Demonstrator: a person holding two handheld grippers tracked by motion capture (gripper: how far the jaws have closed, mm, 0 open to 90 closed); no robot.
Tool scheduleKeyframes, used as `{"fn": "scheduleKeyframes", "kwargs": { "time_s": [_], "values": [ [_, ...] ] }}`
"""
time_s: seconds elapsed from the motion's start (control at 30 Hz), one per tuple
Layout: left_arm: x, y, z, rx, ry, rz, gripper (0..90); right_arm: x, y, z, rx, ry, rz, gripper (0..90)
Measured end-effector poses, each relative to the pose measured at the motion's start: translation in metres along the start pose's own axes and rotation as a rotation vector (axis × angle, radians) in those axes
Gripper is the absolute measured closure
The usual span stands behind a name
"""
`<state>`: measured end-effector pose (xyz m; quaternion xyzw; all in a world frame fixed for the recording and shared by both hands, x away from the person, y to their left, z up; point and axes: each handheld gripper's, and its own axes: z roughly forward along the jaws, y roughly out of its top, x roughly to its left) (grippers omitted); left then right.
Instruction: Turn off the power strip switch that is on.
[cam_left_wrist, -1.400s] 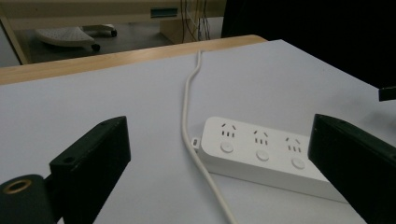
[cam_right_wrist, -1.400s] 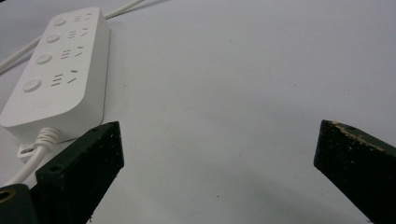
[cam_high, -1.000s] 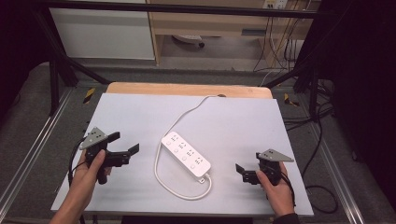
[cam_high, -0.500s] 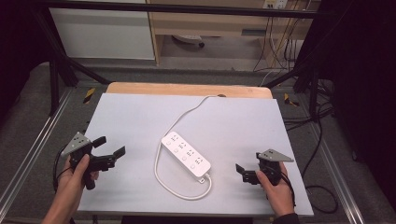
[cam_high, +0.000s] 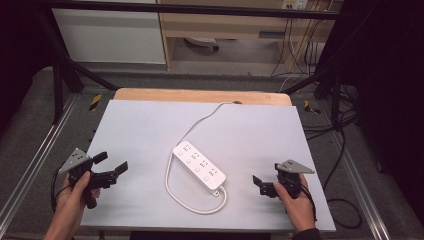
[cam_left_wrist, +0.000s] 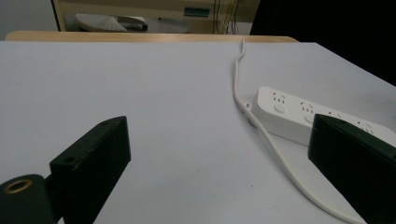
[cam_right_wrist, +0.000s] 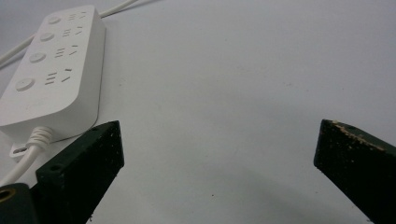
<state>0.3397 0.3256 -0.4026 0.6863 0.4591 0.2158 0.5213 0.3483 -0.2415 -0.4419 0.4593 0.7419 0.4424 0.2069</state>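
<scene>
- Two grippers I hold flank the power strip (cam_high: 199, 165) on the bench (cam_high: 150, 125).
- Left gripper (cam_high: 111, 170): fingers spread, empty.
- Right gripper (cam_high: 258, 184): fingers spread, empty.

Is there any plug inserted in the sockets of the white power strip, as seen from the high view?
No, the power strip lies on the table with all of its sockets free, only its own cord attached.
</scene>
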Motion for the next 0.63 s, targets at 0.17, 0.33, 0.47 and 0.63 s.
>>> {"fn": "scheduleKeyframes", "kwargs": {
  "time_s": [0.17, 0.33, 0.47, 0.63],
  "values": [
    [-0.001, -0.005, 0.001, 0.016, 0.005, 0.012, 5.8, 0.0, 0.0, 0.0, 0.001, -0.006, -0.003, 2.3],
    [-0.004, -0.011, 0.004, 0.032, 0.004, 0.023, 5.8, -0.002, -0.001, 0.001, 0.002, -0.029, -0.004, 2.5],
    [-0.004, -0.018, 0.005, 0.037, 0.008, 0.021, 5.8, -0.004, -0.003, 0.004, 0.016, -0.063, -0.007, 2.7],
    [-0.008, -0.022, 0.007, 0.039, 0.011, 0.034, 5.8, -0.009, -0.007, 0.014, 0.066, -0.116, -0.001, 2.7]
  ]
}}
